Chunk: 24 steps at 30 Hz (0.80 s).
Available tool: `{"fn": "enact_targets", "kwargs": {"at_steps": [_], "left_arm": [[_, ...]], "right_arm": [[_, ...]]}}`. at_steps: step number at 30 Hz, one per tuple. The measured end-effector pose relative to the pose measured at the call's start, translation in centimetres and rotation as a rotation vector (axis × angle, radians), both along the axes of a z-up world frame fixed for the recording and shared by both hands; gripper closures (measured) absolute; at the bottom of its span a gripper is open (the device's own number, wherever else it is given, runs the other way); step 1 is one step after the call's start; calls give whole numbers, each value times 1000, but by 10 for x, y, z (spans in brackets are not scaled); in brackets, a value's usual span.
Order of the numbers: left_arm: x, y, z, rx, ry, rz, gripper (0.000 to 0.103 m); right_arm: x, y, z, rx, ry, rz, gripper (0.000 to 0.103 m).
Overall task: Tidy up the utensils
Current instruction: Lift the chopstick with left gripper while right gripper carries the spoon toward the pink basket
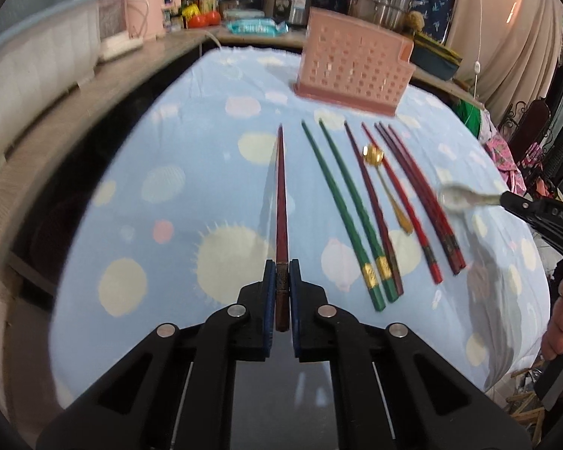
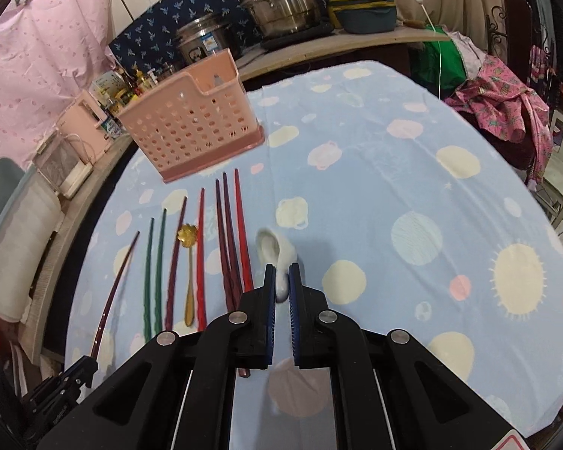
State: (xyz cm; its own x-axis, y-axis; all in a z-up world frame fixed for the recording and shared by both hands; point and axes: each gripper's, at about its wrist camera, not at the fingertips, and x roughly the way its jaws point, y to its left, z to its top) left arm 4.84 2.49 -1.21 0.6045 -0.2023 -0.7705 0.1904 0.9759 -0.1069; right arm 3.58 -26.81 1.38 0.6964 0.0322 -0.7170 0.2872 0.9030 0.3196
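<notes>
Chopstick (image 1: 281, 202) handling is underway: the left gripper (image 1: 280, 273) has its jaws clamped on the thick end of a dark red stick, whose long axis runs straight up the frame, tip toward the pink perforated holder (image 1: 353, 63) at upper centre. In the right wrist view the right gripper (image 2: 282, 279) is pinched on the handle of a white ceramic spoon (image 2: 272, 249), bowl forward, holder (image 2: 191, 123) up and to the left. Loose chopsticks (image 1: 360, 206) and a gold spoon (image 1: 373, 155) lie on the spotted cloth (image 1: 176, 172) between. Neither gripper looks clearly nearer the holder.
</notes>
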Motion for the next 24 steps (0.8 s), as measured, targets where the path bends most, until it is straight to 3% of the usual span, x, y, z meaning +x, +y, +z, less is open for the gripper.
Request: {"fn": "enact_targets", "kwargs": {"at_steps": [4, 11, 24], "left_arm": [[10, 6, 30, -51, -39, 16, 96], [47, -1, 97, -67, -197, 27, 96], [148, -25, 231, -162, -451, 12, 96]], "right_arm": [[0, -3, 30, -30, -59, 5, 97], [20, -8, 64, -54, -136, 19, 97], [122, -21, 120, -81, -257, 53, 97]]}}
